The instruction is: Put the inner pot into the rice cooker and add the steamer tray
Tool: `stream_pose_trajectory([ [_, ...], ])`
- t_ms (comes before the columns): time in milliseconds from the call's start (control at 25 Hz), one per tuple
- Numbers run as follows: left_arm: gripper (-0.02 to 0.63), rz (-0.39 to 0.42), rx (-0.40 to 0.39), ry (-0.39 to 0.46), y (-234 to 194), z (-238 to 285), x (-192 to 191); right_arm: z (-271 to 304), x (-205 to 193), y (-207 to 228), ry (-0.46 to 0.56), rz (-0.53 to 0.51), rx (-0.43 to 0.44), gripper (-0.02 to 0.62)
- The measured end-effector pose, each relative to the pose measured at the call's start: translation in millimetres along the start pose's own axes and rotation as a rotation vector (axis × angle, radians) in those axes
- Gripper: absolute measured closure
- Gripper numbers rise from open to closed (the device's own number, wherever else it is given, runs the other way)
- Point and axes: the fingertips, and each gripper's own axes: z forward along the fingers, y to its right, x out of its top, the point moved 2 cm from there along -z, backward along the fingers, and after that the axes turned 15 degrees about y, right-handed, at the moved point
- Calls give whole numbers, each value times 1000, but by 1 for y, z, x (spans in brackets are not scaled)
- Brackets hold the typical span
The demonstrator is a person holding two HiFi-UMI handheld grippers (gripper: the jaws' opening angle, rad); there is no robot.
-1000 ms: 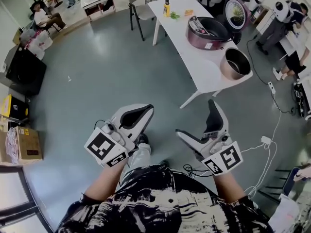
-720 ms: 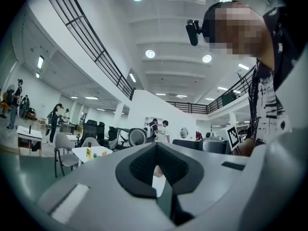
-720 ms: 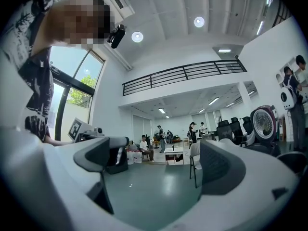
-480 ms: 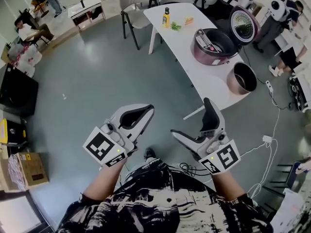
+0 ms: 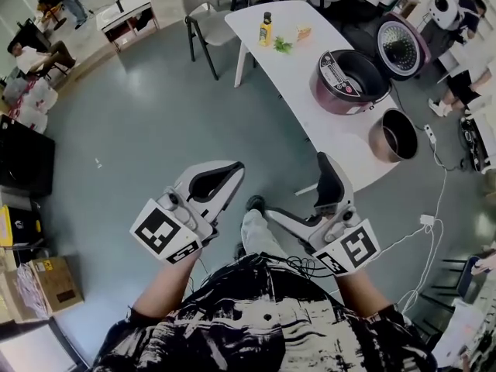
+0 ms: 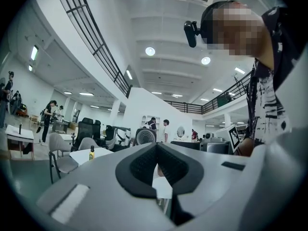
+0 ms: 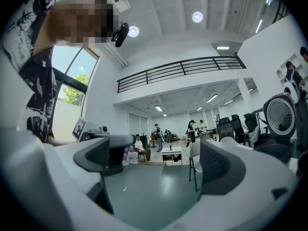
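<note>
Grey-green flooring spreads across a large open hall with a railed upper gallery and round ceiling lights. At the far left of the head view sit a cardboard box (image 5: 48,284) and a black cabinet (image 5: 23,157), with seated people beyond them near a small white table (image 5: 124,14). The left gripper (image 5: 226,175) is held low above the floor in front of the person's patterned shirt; its own view shows the two dark pads pressed together with nothing between them (image 6: 156,165). Past a grey chair (image 5: 203,10), a long white table (image 5: 298,84) runs diagonally away from the person. On it, from the far end, stand a yellow bottle (image 5: 266,28), some greens (image 5: 282,45), then the purple rice cooker (image 5: 350,82) with its lid (image 5: 403,46) swung up and its cavity open. The inner pot (image 5: 394,136) stands upright on the table's near corner, just beside the cooker and apart from it. The right gripper (image 5: 297,184) hovers over the floor, well short of the table, with its jaws spread wide and only bare floor between them (image 7: 154,172). A white cable and power strip (image 5: 425,220) lie on the floor at the right.
</note>
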Motion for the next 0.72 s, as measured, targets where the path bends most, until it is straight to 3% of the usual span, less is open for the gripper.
stream_pose_trajectory([
  [320, 601, 34, -34, -37, -104, 79, -21, 75, -32, 96, 44, -5, 3, 58],
  [720, 601, 4, -185, -61, -193, 233, -45, 135, -32, 220, 48, -42, -31, 58],
])
